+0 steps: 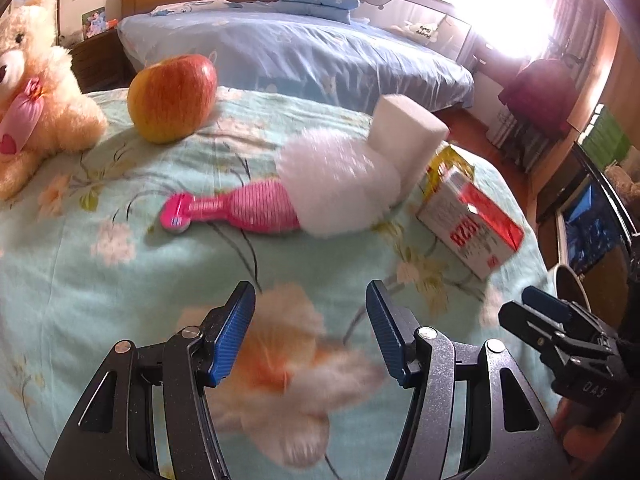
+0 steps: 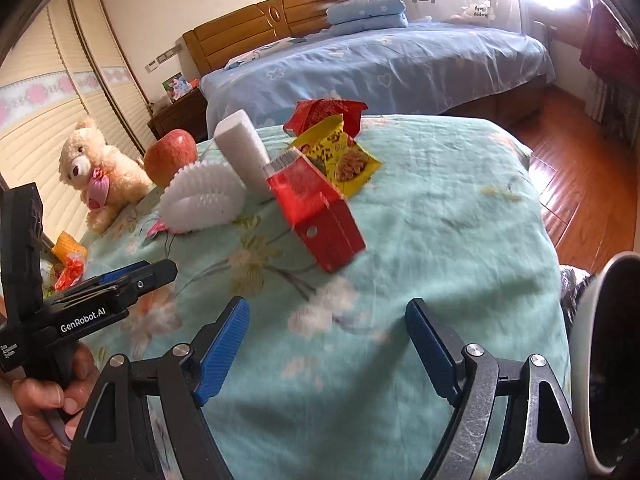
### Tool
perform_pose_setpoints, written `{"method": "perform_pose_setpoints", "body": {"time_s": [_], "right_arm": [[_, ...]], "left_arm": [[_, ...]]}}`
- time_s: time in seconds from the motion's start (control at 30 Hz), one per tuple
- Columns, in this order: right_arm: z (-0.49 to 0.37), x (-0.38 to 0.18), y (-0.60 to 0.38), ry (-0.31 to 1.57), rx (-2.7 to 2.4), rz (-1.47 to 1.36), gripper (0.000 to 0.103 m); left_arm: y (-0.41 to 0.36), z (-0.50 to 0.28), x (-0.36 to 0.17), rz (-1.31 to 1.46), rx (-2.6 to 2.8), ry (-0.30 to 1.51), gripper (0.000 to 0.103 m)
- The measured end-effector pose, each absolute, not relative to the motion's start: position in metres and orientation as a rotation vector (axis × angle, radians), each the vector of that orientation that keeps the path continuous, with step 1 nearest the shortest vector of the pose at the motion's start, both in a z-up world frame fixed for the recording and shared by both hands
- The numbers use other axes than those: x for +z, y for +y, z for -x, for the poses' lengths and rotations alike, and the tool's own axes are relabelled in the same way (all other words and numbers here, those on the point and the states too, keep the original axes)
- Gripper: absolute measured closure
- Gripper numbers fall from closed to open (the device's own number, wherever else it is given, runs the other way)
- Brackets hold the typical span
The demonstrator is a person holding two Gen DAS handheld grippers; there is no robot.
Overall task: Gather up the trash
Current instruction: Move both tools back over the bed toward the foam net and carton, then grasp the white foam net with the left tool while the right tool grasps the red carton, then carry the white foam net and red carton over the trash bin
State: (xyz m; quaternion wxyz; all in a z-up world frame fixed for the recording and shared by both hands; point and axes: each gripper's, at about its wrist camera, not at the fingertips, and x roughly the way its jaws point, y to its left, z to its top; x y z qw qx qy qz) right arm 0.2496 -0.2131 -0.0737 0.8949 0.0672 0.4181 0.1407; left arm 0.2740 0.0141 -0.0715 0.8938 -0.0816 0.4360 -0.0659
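Stock as I see it from both wrist cameras. My left gripper [image 1: 310, 330]: jaws apart, nothing between the blue pads, held over the flowered mint-green bedcover [image 1: 120, 280]. My right gripper [image 2: 328, 348]: jaws spread wider, also empty, over the same cover; it shows in the left view at the lower right edge [image 1: 548, 312], and the left one shows in the right view at the left, gripped by a hand [image 2: 52, 404]. Trash on the cover: one red-and-white carton [image 2: 320, 216], lying tilted, ahead of both grippers and well apart from them; one yellow snack wrapper [image 2: 340, 156], touching the carton's far end; one red wrapper [image 2: 324, 114], just behind the yellow one. Other items: one white foam block [image 2: 244, 152], upright and leaning, beside the carton; one white bristled brush [image 1: 340, 180] with a pink handle [image 1: 240, 206], its head against the block; one red-yellow apple [image 1: 172, 98] further back; one cream teddy bear [image 1: 36, 92] with a pink bow, at the left edge near the apple. A white-rimmed dark container [image 2: 608, 360] sits at the right edge of the right view, beside the bed; I cannot tell what it holds. Behind: a second bed with a blue sheet [image 2: 380, 64] and folded blue bedding [image 2: 368, 12] against a wooden headboard.
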Motion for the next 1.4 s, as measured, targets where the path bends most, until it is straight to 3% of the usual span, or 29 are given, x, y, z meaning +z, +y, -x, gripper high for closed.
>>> {"method": "perform_pose_setpoints", "body": {"time_s": [0.3,0.37,0.43,0.47,0.5,1.4], "right_arm": [[-0.286,-0.073,-0.204,0.859,0.281,-0.136,0.021],[-0.291,-0.074,-0.201,0.858,0.275,-0.127,0.023],[-0.293,-0.075,-0.199,0.857,0.267,-0.115,0.036],[-0.294,-0.076,-0.197,0.859,0.263,-0.106,0.059],[-0.296,-0.077,-0.196,0.866,0.259,-0.100,0.064],[-0.183,-0.059,-0.250,0.778,0.191,-0.200,0.069]], "left_arm": [[0.012,-0.310,-0.070,0.161,-0.126,0.875,0.045],[0.012,-0.315,-0.073,0.164,-0.138,0.882,0.052],[0.010,-0.318,-0.076,0.161,-0.156,0.895,0.082],[0.009,-0.318,-0.078,0.161,-0.167,0.902,0.088],[0.009,-0.316,-0.079,0.160,-0.172,0.903,0.093],[-0.049,-0.209,-0.058,0.165,-0.369,0.880,0.095]]}}
